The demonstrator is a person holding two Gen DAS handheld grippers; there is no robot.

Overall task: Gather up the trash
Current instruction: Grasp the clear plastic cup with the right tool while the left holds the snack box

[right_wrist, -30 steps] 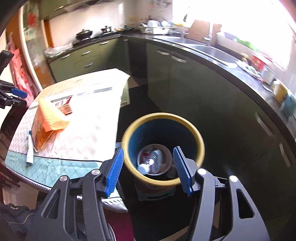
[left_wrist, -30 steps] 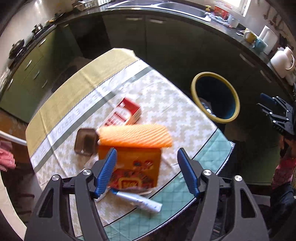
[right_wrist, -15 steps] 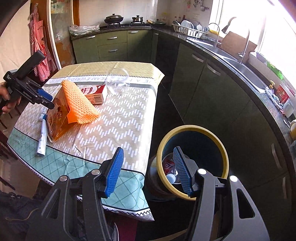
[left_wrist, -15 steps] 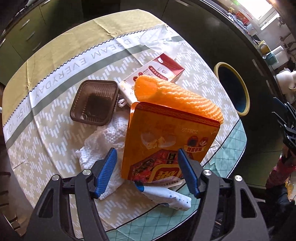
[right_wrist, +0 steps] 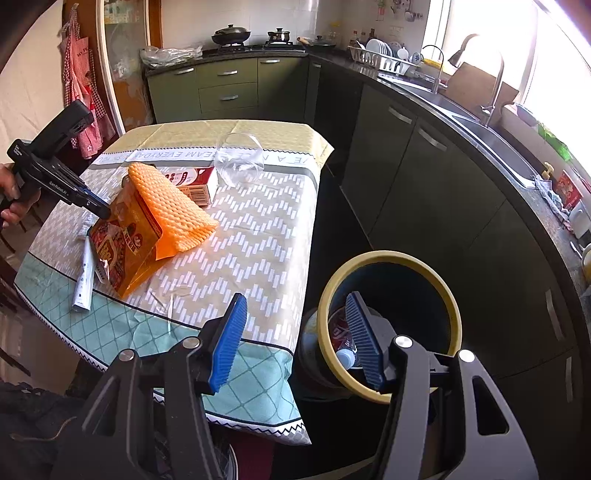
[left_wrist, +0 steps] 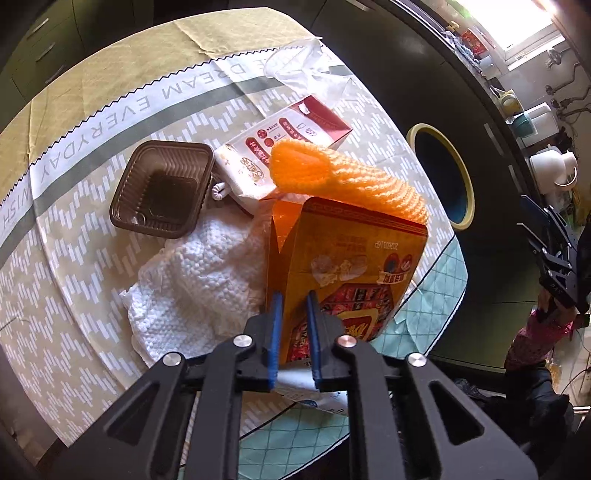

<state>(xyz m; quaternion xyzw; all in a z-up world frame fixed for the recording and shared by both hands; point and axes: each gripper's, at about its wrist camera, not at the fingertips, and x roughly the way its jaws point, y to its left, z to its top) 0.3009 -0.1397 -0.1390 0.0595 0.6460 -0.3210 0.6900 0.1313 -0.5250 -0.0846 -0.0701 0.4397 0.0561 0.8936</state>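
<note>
The orange snack pouch (left_wrist: 343, 266) is pinched at its edge by the left gripper (left_wrist: 293, 325), tilted up off the tablecloth (left_wrist: 74, 258), with orange foam netting (left_wrist: 347, 181) draped over it. The right gripper (right_wrist: 295, 332) is held spread near the yellow-rimmed bin (right_wrist: 391, 258).

A table (right_wrist: 258, 236) is covered with a patterned cloth printed with lettering. Green cabinets with metal handles (right_wrist: 229, 86) are seen along the far wall, and a stove with a wok (right_wrist: 231, 35) and a pot (right_wrist: 279, 36) is set on top of them. A dish rack (right_wrist: 384, 61) filled with plates is placed beside a sink (right_wrist: 476, 123) under a bright window. A red checked apron (right_wrist: 79, 92) is hung by the doorway. A white kettle (left_wrist: 552, 171) is seen on the dark worktop.
</note>
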